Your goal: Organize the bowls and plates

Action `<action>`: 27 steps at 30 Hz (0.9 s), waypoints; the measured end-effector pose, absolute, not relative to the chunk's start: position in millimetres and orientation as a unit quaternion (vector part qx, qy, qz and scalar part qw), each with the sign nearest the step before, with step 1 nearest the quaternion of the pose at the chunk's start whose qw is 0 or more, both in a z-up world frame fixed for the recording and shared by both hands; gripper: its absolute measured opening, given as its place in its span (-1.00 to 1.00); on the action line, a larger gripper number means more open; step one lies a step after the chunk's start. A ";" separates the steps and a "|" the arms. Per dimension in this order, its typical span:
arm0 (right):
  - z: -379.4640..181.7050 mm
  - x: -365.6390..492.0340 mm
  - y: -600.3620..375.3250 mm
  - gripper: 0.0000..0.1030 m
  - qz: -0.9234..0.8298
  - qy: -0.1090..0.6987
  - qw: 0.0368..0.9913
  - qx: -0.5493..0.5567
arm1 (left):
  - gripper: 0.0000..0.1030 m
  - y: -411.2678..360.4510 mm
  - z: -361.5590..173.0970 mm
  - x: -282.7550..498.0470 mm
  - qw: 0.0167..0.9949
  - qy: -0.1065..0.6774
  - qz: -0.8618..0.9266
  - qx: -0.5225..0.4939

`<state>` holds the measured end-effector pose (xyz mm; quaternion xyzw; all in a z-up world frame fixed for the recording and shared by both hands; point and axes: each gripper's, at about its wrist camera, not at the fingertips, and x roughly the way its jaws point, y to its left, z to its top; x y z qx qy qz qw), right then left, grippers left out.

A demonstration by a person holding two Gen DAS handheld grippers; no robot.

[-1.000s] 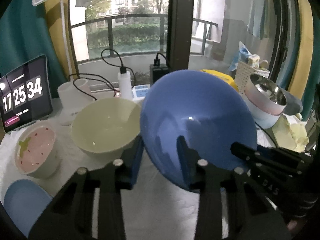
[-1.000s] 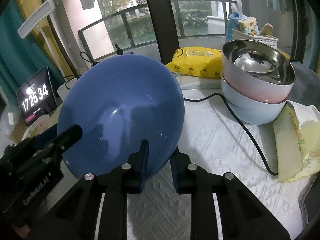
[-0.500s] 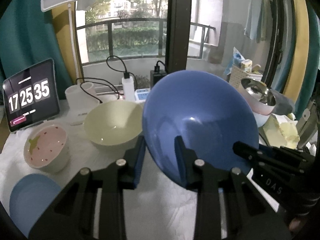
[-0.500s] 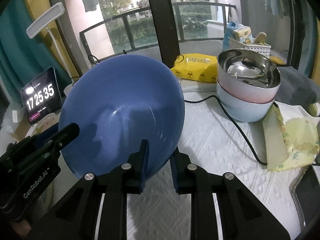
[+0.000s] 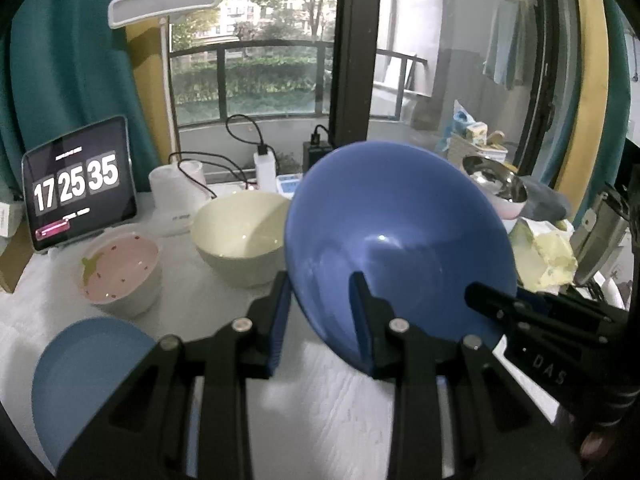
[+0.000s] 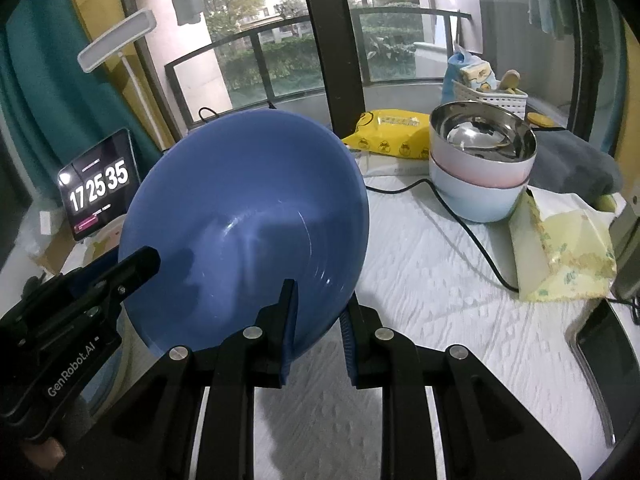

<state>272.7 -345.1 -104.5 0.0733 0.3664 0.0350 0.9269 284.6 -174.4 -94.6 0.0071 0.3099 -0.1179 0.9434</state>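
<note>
I'm looking across a table point(image 6: 460, 280) under a white textured cloth, pushed up against a big window with a balcony railing and trees outside, teal curtain point(image 5: 60, 60) to the left. A tablet clock point(image 5: 78, 184) at the back left reads 17 25 35, with a white desk lamp point(image 5: 164, 2) standing over it.

The blue bowl point(image 5: 400, 240) is up off the cloth, tilted with its glossy inside facing me, and I've got it from both sides. My left gripper point(image 5: 320, 312) is clamped on its near rim, one finger inside the bowl and one outside. The right gripper point(image 6: 318, 320) pinches the opposite rim the same way.

On the table sit a cream bowl point(image 5: 240, 236), a pink strawberry bowl point(image 5: 120, 268) and a blue plate point(image 5: 92, 376) at lower left. Far right, a stack of bowls point(image 6: 480, 168) with a steel one on top, a yellow wipes pack point(image 6: 392, 134) behind it.

Compared with a second ago: the clock has ticked from 34 to 35, the table things sit lower and smaller in both views, and both grips on the bowl are unchanged.
</note>
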 end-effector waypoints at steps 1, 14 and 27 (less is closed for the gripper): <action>-104.7 272.8 -345.1 -0.57 0.035 0.366 0.927 0.073 | -0.41 -175.7 -95.0 288.0 0.943 0.310 -0.118 0.007; -103.2 238.2 -332.0 -0.57 0.038 0.377 0.923 0.072 | -0.41 -162.0 -93.6 249.0 0.942 0.314 -0.120 0.000; -108.9 218.0 -310.7 -0.55 0.047 0.397 0.914 0.065 | -0.41 -140.2 -98.7 230.5 0.939 0.324 -0.116 -0.005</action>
